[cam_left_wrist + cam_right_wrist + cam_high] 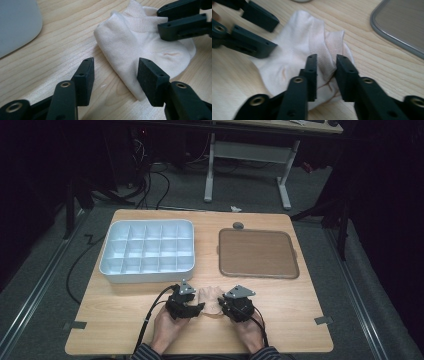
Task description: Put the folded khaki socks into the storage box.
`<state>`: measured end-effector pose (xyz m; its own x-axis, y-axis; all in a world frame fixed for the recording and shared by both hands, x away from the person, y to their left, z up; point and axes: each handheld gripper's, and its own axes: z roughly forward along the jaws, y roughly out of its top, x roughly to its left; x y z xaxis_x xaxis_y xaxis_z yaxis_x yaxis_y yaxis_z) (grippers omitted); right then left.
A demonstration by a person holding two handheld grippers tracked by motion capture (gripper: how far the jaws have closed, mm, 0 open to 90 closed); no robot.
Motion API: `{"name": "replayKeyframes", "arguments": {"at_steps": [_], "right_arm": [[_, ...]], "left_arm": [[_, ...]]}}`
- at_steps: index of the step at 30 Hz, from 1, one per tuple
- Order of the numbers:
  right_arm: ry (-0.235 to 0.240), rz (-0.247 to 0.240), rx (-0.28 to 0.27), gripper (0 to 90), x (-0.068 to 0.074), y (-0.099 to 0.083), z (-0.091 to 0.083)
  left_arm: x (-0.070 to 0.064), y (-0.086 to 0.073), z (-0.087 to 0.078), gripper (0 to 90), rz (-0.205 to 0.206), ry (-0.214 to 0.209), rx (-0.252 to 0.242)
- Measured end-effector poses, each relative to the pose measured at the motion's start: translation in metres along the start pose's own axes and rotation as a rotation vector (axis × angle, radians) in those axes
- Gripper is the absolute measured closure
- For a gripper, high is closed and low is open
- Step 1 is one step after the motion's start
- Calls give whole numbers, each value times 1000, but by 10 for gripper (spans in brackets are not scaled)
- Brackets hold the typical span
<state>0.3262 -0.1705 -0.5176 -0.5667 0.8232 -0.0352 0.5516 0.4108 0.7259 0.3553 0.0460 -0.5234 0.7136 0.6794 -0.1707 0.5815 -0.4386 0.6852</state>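
The sock [211,300] lies on the tabletop [125,310] between both tools. The right tool [326,72] pinches its ribbed cuff; the left tool [115,68] gapes wide, with the sock's folded edge straight ahead between its jaws.

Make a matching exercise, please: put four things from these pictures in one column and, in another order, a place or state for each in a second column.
Things:
1. white sock
2. compartment tray
3. brown mat
4. left gripper

Places or states:
A. far left part of the table, compartments empty
B. jaws open, astride the sock's near edge
C. far right part of the table, nothing on it
D. near edge of the table, pinched by the right gripper

Pairs: 1-D, 2-A, 3-C, 4-B
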Motion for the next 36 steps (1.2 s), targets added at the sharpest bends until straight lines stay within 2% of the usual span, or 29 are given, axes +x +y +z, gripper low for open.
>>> {"name": "replayKeyframes", "arguments": {"at_steps": [1, 3, 5, 8, 9, 16, 17, 25, 26, 36], "right_arm": [[3, 6, -30, 690, 0, 3, -5], [4, 8, -50, 695, 1, 4, -9], [9, 17, -68, 733, 1, 7, -14], [35, 8, -81, 818, 4, 10, -17], [45, -5, -73, 845, 7, 11, -16], [68, -2, -46, 876, 15, 13, -5], [69, -4, -39, 878, 16, 12, -3], [69, -6, 18, 888, 16, 2, 7], [69, -13, 11, 891, 15, 1, 8], [76, -12, 14, 896, 14, -1, 8]], "left_arm": [[3, 0, -1, 478, -24, -12, -9], [5, 1, -2, 479, -38, -19, -18], [10, 3, -3, 478, -66, -28, -35], [14, 9, -6, 478, -93, -28, -57], [16, 13, -5, 483, -107, -36, -72], [22, 22, 4, 506, -132, -51, -54], [24, 22, 6, 515, -150, -62, -59], [26, 21, 14, 580, -156, -65, -48], [27, 20, 16, 589, -155, -65, -31], [25, 20, 19, 757, -161, -101, -20]]}}
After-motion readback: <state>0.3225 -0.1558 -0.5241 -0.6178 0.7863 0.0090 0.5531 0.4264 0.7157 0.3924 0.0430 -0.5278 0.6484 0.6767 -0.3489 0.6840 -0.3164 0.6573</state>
